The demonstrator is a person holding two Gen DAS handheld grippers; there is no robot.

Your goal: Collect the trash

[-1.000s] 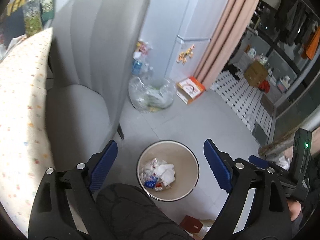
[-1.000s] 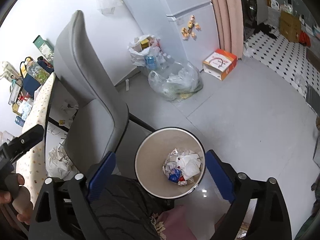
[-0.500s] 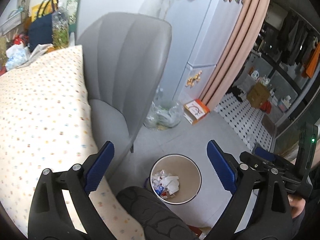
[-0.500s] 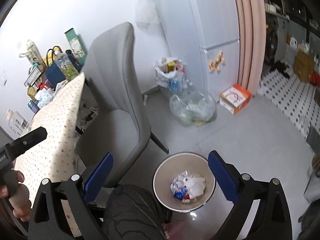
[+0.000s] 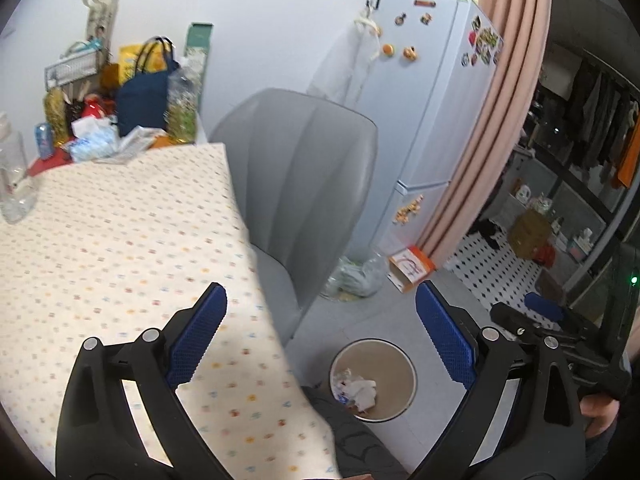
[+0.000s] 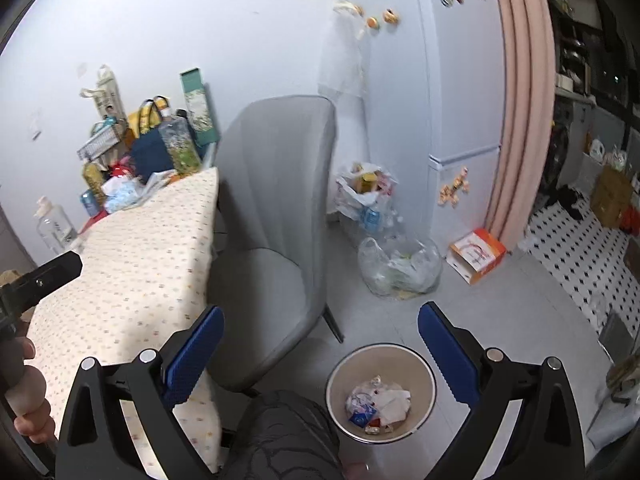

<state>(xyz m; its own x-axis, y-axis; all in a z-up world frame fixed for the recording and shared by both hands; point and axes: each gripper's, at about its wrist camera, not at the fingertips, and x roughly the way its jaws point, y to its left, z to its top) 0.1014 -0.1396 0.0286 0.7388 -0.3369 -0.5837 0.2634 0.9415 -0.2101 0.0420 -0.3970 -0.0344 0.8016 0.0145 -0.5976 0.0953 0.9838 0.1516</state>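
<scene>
Nearest to both cameras is the person's dark knee (image 6: 280, 436), and just beside it on the floor stands the round bin (image 6: 424, 360) with crumpled paper and wrappers (image 6: 380, 400) already lying at its bottom. To the side is the table with the dotted cloth (image 5: 120, 240), then the grey chair (image 6: 276, 208), and farther away the clear plastic bags (image 6: 400, 268) on the floor near the fridge (image 5: 424, 100).

I think the risk here is in the next reach. The far end of the table is crowded with a blue bag (image 5: 144, 100), a can and a glass bottle (image 5: 14, 184), so tongs that go for trash there could push one of them over. Also, the bin is low and close to the knee, so a piece released from high up could miss it.

The left tongs (image 5: 320, 344) stand wide apart with nothing between the blue pads. The right tongs (image 6: 320, 352) are also spread wide and hold nothing.
</scene>
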